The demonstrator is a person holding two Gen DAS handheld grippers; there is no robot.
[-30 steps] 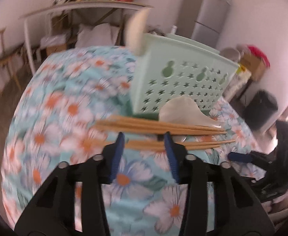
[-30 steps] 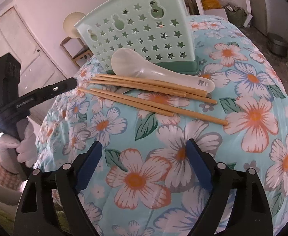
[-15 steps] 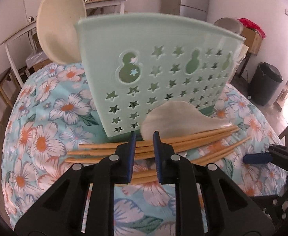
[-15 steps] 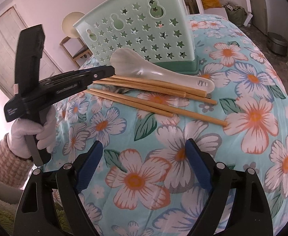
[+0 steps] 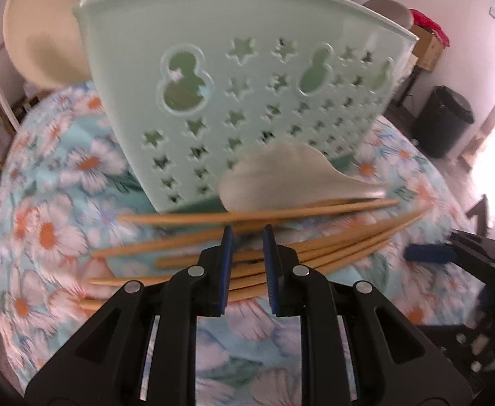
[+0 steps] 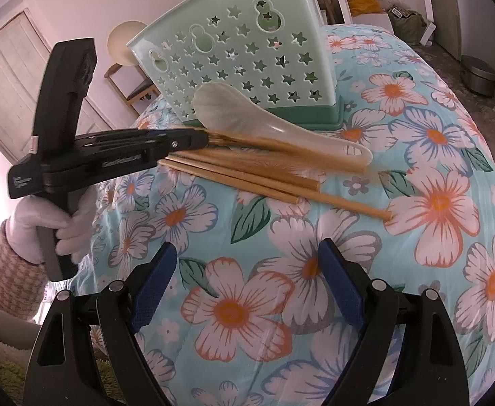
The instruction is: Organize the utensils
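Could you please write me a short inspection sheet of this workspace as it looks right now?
Surface: floral tablecloth, fully covering the table.
Job's things: green holder upright; white spoon lying on the wooden chopsticks in front of it.
Clutter: nothing seen.
Grippers: left gripper narrowed over the chopsticks, grip not confirmed; right gripper open, empty, held back.
Cables: nothing seen.
Surroundings: black bin, chair, door.

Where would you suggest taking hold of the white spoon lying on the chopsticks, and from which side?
Probably the handle of the white spoon, near its free end, coming from above across its width. The handle is narrow and points away from the green holder; the bowl is broad and lies against the holder.
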